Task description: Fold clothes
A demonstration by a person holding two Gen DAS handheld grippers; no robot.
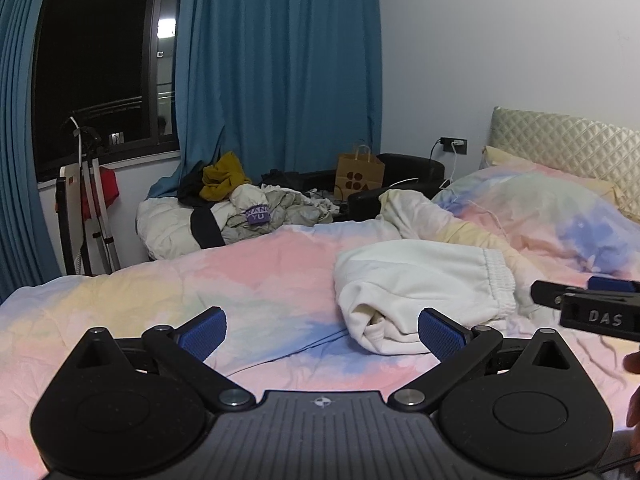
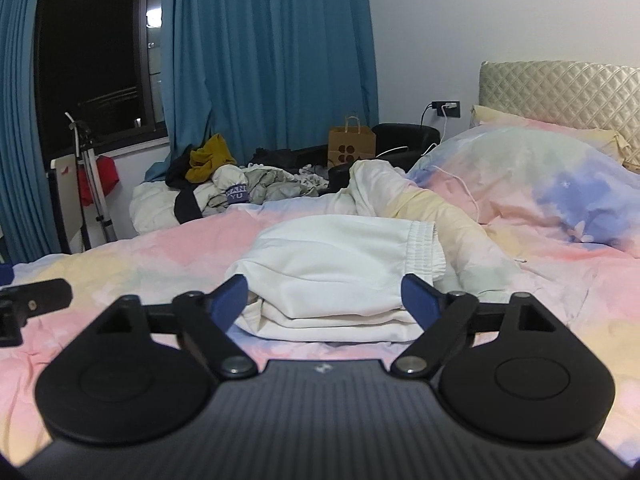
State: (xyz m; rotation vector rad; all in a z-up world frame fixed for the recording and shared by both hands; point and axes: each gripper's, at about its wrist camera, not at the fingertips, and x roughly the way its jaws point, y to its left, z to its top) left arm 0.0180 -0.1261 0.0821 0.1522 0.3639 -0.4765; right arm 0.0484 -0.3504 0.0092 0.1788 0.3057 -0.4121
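**Both grippers open over folded white trousers on a pastel bed**

Left gripper hangs low above the bed with its jaws spread wide and nothing between them; the blue pads are ribbed, set on black linkage arms that pivot from two round black housings. Right gripper likewise stands released, its blue pads apart on either side of the near edge of the garment, not pressing on it. In the left wrist view the right gripper's black finger juts in from the right edge, and raised letters on it read "DAS".

White trousers lie folded into a thick, soft bundle on the duvet, stacked layers showing along the near edge and a gathered elastic waistband on the right. The fabric looks fleecy and matte. The duvet is crinkled cotton printed in pink, yellow, mint and blue washes.

Behind it, a quilted, satin-sheen headboard in diamond stitching stands against the wall. A brown paper bag with twisted handles bears dark round marks and letters that seem to read "CO COA". A purple patch on the heap of clothes beyond the bed reads "YU", with a partly hidden line above it. Blue pleated curtains flank a dark window
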